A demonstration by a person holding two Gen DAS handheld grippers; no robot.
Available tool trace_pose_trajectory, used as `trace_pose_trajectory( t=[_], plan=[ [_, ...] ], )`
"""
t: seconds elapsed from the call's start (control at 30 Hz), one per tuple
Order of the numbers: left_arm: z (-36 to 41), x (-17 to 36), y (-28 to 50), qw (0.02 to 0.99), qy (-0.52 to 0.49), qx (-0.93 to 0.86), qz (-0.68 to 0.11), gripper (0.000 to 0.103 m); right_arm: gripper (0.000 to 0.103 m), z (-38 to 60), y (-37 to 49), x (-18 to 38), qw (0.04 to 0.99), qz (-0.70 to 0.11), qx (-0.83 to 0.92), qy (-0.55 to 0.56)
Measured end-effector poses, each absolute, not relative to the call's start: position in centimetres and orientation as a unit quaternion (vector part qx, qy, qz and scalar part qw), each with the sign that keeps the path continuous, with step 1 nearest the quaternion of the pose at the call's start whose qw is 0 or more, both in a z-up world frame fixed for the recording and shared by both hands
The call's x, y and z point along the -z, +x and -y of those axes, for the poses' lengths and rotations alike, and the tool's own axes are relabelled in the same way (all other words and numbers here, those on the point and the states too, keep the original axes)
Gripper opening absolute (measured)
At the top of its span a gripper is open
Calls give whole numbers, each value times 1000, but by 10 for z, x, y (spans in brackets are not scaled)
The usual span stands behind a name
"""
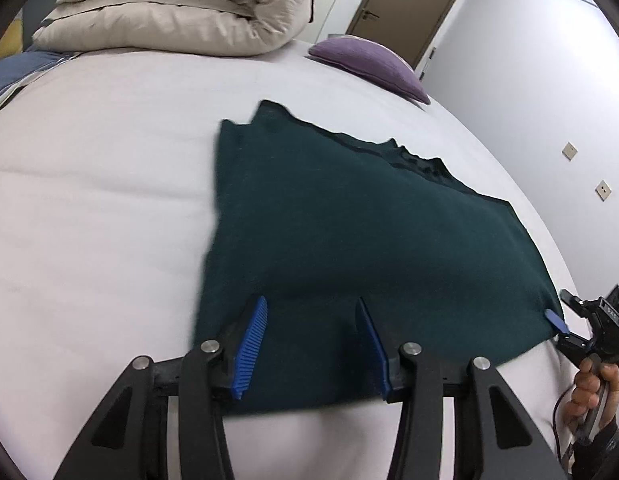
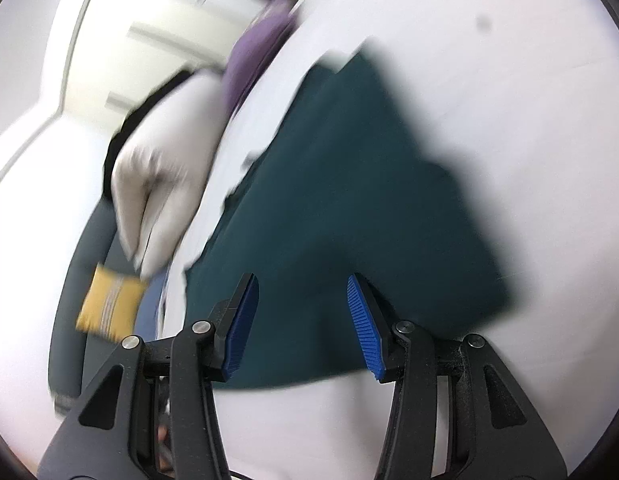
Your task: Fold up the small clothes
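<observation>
The dark green garment [image 1: 349, 232] is lying flat on the bed [image 1: 89, 200]; left gripper [image 1: 313, 320] and right gripper [image 2: 303, 300] are hovering, fingers spread.

No lettering reads clearly; faint marks on the right tool [image 1: 562, 324] are too small to read.

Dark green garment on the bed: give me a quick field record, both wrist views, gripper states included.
garment: dark green garment, lying spread on the bed, far edge rumpled
surface: white bed sheet
left gripper: left gripper, fingers apart, over the garment's near edge, nothing held
right gripper: right gripper, fingers apart, at the garment's near right corner, nothing held
background: rolled beige duvet, purple pillow, both beyond the garment
image quality: right wrist view motion-blurred
</observation>
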State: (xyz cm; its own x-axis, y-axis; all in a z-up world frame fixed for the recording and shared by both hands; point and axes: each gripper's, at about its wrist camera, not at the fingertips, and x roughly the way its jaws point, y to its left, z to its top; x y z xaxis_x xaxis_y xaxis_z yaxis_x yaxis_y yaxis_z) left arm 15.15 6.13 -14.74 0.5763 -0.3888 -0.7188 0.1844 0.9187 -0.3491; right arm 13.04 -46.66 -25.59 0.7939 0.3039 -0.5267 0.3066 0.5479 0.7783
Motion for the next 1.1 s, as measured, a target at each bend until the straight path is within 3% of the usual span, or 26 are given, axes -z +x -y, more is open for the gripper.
trace_pose_trajectory(
  t=[0.17, 0.23, 0.43, 0.67, 1.1],
  plan=[
    [-82, 132, 137, 888, -128, 140, -420, 52, 48, 499, 84, 234, 826, -275, 67, 487],
    [-79, 118, 139, 898, -120, 134, -402, 63, 49, 492, 87, 223, 834, -268, 48, 480],
    [-29, 110, 182, 903, -56, 134, -404, 65, 50, 427, 165, 204, 846, -307, -71, 430],
    [-8, 143, 221, 883, -15, 106, -458, 67, 51, 399, 253, 247, 824, -375, -68, 420],
    [-1, 145, 220, 886, 12, 101, -453, 69, 54, 529, 154, 226, 848, -288, 74, 438]
  ],
)
